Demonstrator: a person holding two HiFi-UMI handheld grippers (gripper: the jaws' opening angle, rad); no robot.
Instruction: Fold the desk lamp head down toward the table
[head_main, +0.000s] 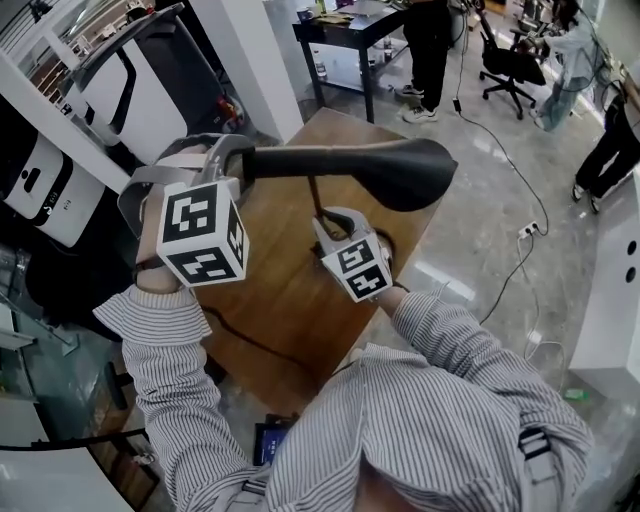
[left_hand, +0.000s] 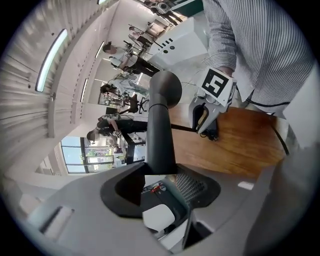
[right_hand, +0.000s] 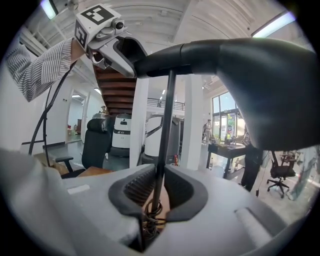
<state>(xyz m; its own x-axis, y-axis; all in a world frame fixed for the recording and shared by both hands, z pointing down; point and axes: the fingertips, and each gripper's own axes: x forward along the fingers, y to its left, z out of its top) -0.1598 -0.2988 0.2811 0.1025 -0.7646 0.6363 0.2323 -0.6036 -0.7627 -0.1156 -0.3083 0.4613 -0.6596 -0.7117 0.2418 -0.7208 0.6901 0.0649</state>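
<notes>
Clamping the lamp head (head_main: 400, 172) by its rear neck in the left gripper (left_hand: 161, 172), high above the table (head_main: 280, 300); pinching the thin stem (right_hand: 167, 115) in the right gripper (right_hand: 159, 195), low over the table. Seems light, rigid, hinge-stiff; best levered from that neck.

Matt blk plastic lamp head (head_main: 400, 172), thin metal stem (right_hand: 166, 125), smooth wood table (head_main: 280, 290), cloth sleeve (head_main: 440, 345)

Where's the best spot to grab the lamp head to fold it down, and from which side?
Take the head by its slim tail, opposite the wide shade end, coming in along its length from behind. The tail is narrow enough for the jaws and sits out from the pole, which should give leverage. The left hand-held gripper is shut there; the right hand-held gripper clamps the pole.
</notes>
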